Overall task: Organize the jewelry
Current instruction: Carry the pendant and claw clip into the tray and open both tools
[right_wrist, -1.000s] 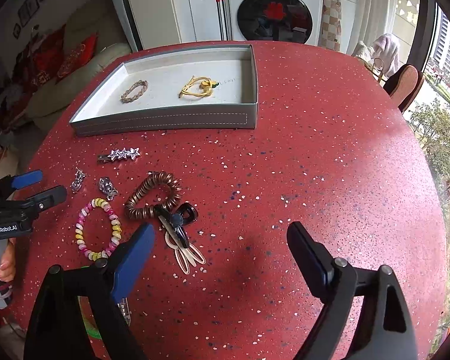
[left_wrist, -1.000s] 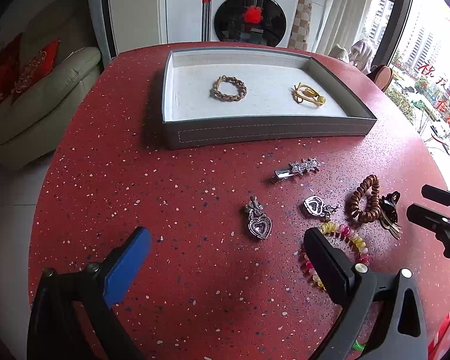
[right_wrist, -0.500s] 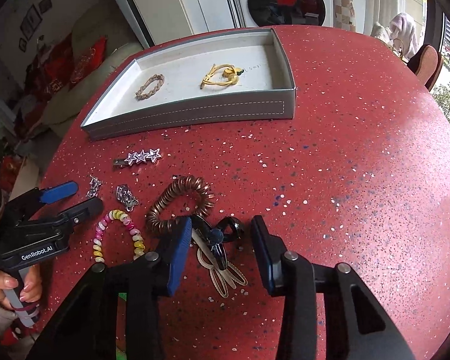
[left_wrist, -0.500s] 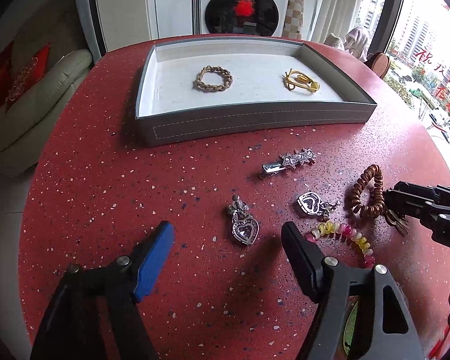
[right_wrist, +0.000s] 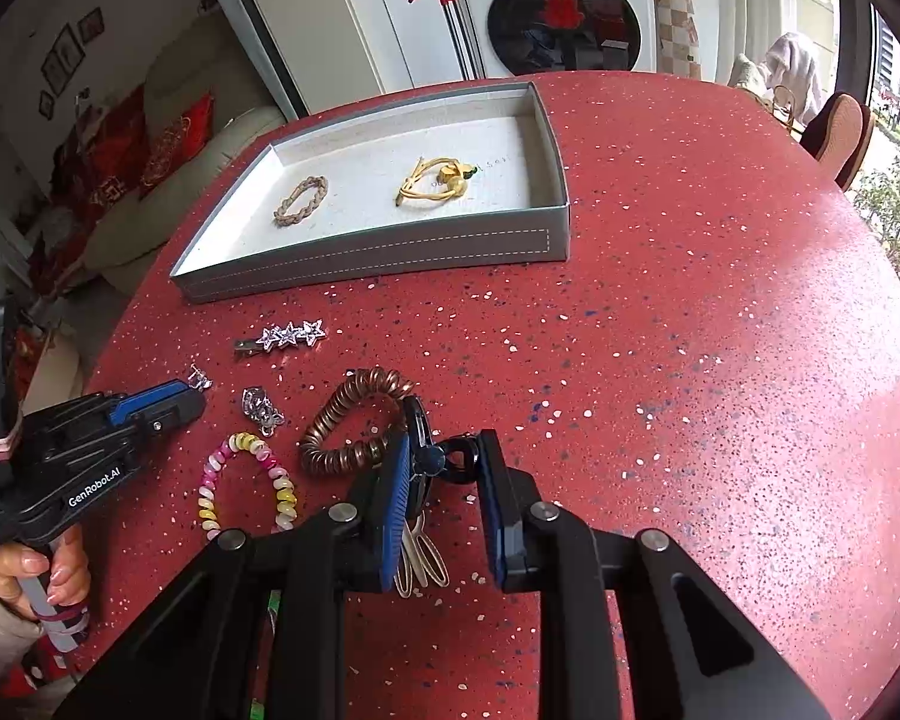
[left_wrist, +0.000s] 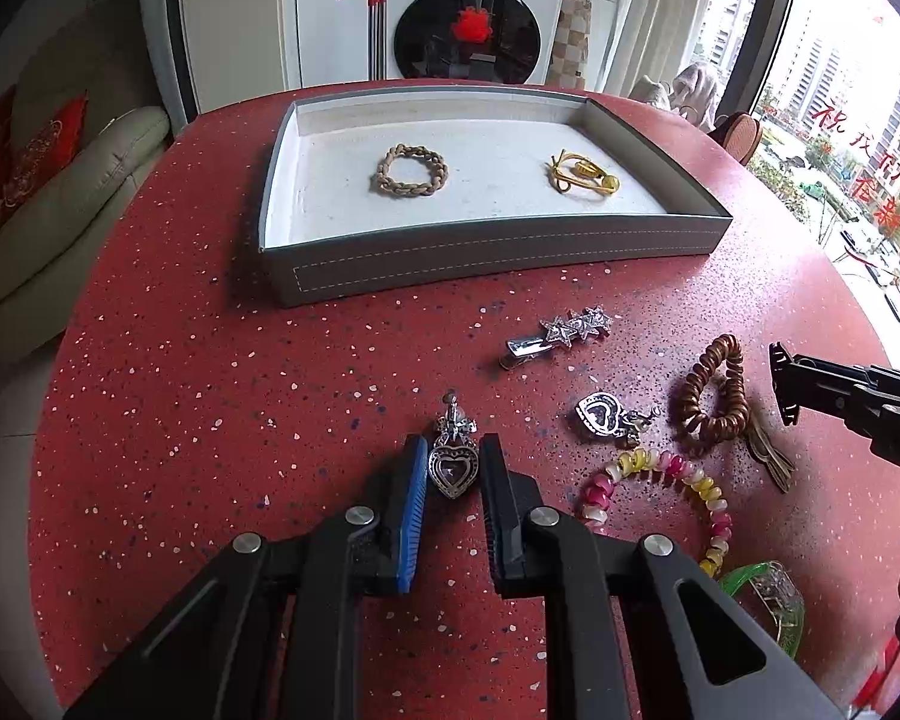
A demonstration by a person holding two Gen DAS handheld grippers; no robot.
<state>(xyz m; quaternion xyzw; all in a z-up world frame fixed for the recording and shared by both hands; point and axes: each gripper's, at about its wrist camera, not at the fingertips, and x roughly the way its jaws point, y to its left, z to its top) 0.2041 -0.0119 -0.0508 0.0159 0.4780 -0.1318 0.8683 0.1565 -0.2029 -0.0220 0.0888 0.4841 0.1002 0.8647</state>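
Note:
My left gripper (left_wrist: 450, 468) is closed around a silver heart pendant (left_wrist: 452, 468) that lies on the red table; both pads touch its sides. My right gripper (right_wrist: 441, 462) is closed around a black hair clip (right_wrist: 432, 459) with beige loops, next to a brown coil hair tie (right_wrist: 354, 426). The grey tray (left_wrist: 486, 258) at the back holds a braided tan bracelet (left_wrist: 412, 171) and a yellow hair tie (left_wrist: 582, 175).
On the table lie a silver star clip (left_wrist: 561, 333), a second silver heart pendant (left_wrist: 603, 414), a pink-and-yellow bead bracelet (left_wrist: 660, 492) and a green transparent clip (left_wrist: 768, 600). A cream sofa (left_wrist: 60, 204) and a washing machine (left_wrist: 468, 18) stand beyond the table.
Both grippers moved forward and down and narrowed from wide open: the left around the silver heart pendant, the right around the black hair clip.

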